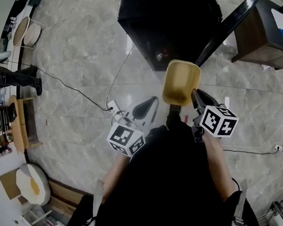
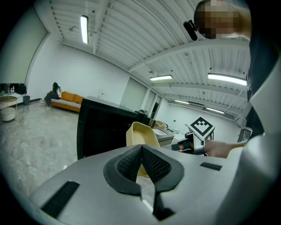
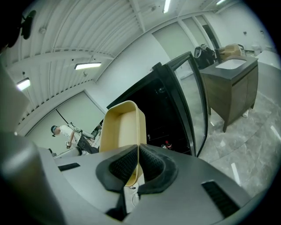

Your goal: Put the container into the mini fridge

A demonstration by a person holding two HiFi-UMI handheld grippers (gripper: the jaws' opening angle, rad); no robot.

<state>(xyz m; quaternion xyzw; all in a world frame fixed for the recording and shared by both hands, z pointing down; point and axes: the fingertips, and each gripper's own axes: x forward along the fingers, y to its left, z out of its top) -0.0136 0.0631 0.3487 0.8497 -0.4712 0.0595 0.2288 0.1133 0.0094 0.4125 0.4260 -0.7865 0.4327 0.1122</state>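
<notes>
A tan, empty rectangular container (image 1: 180,83) hangs in the air in front of the black mini fridge (image 1: 165,21). My right gripper (image 1: 193,97) is shut on its rim; in the right gripper view the pads pinch the container's (image 3: 120,132) wall at my right gripper (image 3: 138,165). The fridge's glass door (image 1: 228,28) stands swung open to the right, and its dark inside (image 3: 167,123) shows a small red-capped item on a shelf. My left gripper (image 1: 144,111) is lower left of the container, shut and empty, its pads meeting at my left gripper (image 2: 142,160). The container (image 2: 142,136) shows beyond it.
A dark wooden cabinet (image 1: 273,36) with a white sink top stands right of the open door. A power strip and cable (image 1: 112,106) lie on the marble floor near my left gripper. Shelves and baskets (image 1: 26,32) line the left wall; a person stands far off.
</notes>
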